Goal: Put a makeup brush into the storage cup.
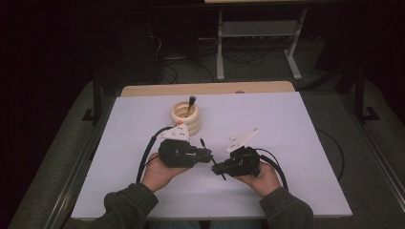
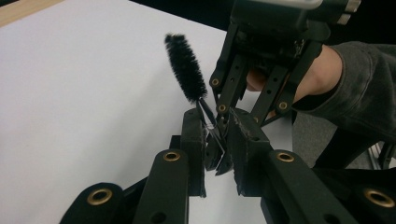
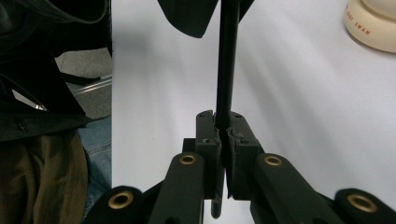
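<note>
Centre of the high view: both grippers meet over the white table [image 1: 296,157], tips nearly touching. Right gripper [image 1: 218,168] – jaws clamped tight on the thin black handle of a brush [image 2: 185,67]; right gripper view shows the handle running straight up from betw. the pads. In the left gripper view the bristle end stands upper centre, tilted left, and the left gripper [image 2: 219,140] has its jaws narrow, set either side of the handle w/ a small gap visible – can't tell if the pads press it. Cream holder [image 1: 186,117] sits above the left gripper, upper centre, w/ another dark tool in it.
</note>
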### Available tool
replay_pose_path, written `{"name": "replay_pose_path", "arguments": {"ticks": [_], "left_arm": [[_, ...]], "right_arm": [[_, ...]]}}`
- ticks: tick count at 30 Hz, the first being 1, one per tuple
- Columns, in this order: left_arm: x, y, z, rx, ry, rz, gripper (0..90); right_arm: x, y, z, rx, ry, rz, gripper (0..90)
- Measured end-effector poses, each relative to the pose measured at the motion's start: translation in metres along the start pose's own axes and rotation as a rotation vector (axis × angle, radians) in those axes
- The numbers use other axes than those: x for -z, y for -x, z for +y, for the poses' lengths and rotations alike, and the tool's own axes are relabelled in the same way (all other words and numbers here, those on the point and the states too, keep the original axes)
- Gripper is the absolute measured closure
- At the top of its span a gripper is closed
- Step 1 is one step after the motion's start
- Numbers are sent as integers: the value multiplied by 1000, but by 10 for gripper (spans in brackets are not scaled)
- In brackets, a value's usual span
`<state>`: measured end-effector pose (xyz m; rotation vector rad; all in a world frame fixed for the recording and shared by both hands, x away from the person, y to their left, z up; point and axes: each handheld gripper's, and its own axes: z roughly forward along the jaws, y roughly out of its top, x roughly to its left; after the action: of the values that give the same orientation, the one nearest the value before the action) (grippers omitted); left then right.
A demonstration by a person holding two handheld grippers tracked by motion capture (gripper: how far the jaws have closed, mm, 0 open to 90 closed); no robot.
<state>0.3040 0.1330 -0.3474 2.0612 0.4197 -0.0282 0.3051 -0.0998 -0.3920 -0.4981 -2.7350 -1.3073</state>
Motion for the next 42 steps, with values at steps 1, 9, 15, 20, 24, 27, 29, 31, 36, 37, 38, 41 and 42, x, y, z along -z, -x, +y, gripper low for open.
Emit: {"name": "replay_pose_path", "arguments": {"ticks": [1, 9, 15, 20, 24, 27, 29, 31, 36, 37, 38, 41, 42], "left_arm": [[0, 0, 0, -2, -3, -5, 773], [-2, 0, 1, 12, 9, -16, 815], [-1, 0, 2, 24, 18, -38, 836], [-2, 1, 4, 13, 9, -45, 856], [-1, 3, 5, 1, 0, -37, 858], [1, 2, 6, 1, -2, -33, 859], [2, 1, 6, 0, -6, -30, 859], [3, 1, 6, -2, -11, -24, 859], [4, 0, 7, -2, -23, -11, 859], [4, 0, 7, -2, -21, -9, 859], [4, 0, 7, -2, -21, -9, 860], [6, -2, 7, -8, -32, 2, 860], [6, -3, 7, -7, -30, 5, 860]], "right_arm": [[-1, 0, 0, 0, -1, -3, 844], [-4, -4, 2, -23, 22, 23, 844], [-8, -5, 4, -13, 33, 23, 843], [-11, -5, 5, 25, 26, 13, 835], [-11, -5, 5, -5, 27, 18, 727], [-11, -6, 4, -22, 22, 11, 666], [-9, -5, 4, -19, 26, 12, 650], [-7, -5, 3, -18, 26, 0, 627], [-1, -4, 0, -36, 30, -7, 603], [1, -4, 0, -38, 33, -11, 598], [1, -4, 0, -38, 33, -11, 598], [6, -3, -4, -43, 34, -20, 587], [7, -3, -5, -42, 35, -23, 587]]}}
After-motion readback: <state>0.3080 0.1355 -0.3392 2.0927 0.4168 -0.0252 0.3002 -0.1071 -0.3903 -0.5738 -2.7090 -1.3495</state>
